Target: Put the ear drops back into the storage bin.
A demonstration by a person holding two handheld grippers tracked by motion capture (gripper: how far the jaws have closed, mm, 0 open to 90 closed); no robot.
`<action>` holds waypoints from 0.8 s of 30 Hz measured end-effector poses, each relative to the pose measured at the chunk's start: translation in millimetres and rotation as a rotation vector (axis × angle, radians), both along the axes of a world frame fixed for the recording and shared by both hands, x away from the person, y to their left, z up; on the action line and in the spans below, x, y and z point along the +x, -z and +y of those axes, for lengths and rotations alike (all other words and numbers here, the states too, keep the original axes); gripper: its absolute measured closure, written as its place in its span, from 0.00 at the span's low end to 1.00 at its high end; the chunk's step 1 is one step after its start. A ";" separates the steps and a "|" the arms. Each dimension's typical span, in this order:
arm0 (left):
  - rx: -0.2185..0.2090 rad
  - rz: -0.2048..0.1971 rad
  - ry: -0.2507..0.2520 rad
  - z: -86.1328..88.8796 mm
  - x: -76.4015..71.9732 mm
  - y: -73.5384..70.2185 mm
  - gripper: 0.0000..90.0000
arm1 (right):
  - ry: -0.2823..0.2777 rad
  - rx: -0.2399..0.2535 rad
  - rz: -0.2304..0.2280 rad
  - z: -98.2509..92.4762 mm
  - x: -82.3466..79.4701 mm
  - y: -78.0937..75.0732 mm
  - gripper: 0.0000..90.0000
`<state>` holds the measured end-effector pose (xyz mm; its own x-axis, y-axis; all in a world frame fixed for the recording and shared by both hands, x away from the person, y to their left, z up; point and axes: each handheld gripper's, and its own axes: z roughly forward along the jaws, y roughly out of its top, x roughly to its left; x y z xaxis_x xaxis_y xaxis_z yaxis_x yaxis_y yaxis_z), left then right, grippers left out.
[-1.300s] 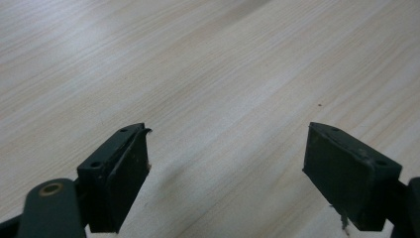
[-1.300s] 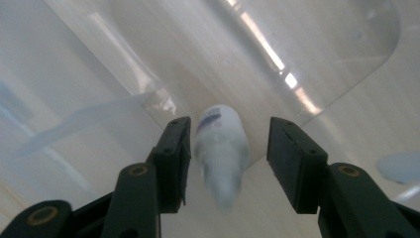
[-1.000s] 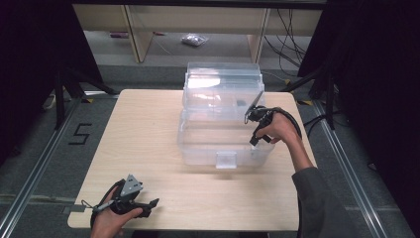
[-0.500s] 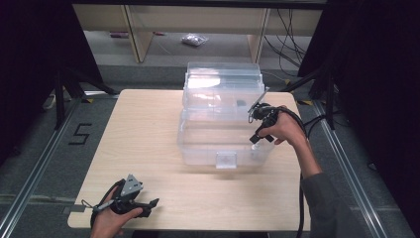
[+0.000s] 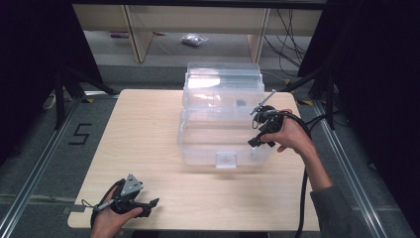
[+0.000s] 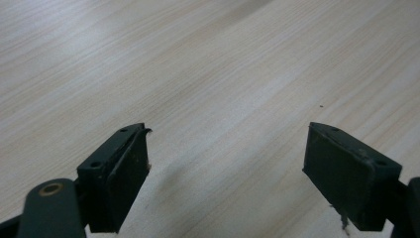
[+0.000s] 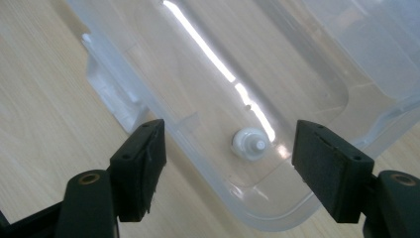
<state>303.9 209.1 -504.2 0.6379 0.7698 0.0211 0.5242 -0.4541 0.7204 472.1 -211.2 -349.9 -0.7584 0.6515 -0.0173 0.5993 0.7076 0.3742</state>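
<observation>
Small white round plastic cap [image 7: 250,144], with a little knob on top, lies on the floor of the big clear plastic box [image 5: 223,124], near one rounded corner.

From the high view, the box sits open in the middle of the pale wooden table [image 5: 148,129], its lid tipped up at the far side. The right gripper [image 5: 261,130] hangs over the box's right end, so it is much nearer than the left gripper [image 5: 141,206], which rests at the table's front left edge (well away from the box).

From the left gripper view, its jaws stand wide apart over bare wood.

From the right gripper view, the jaws have just been opening with nothing between them. The cap lies straight ahead and below, between them.
</observation>
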 end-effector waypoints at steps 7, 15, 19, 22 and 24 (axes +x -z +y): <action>-0.012 0.009 -0.004 -0.3 0.1 0.4 0.19 | -0.004 0.049 -0.036 -6.7 -9.1 -3.5 0.29; -0.011 0.008 -0.008 -0.6 -0.1 -0.2 0.19 | 0.021 0.108 -0.062 -10.5 -24.0 -4.8 0.29; -0.011 0.009 -0.007 -0.9 0.0 -0.2 0.19 | -0.004 0.124 -0.091 -11.4 -26.8 -2.9 0.29; -0.022 0.004 -0.010 -1.8 0.0 0.1 0.19 | 0.008 0.128 -0.084 -11.3 -29.8 -1.7 0.29; 0.005 0.013 0.003 0.0 0.6 -0.7 0.19 | 0.002 0.139 -0.083 -10.9 -34.3 -0.3 0.28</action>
<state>304.4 209.1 -503.5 0.6408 0.7675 0.0165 0.5318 -0.4593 0.7115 437.7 -222.1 -349.6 -0.7567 0.6536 0.0109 0.5638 0.6441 0.5170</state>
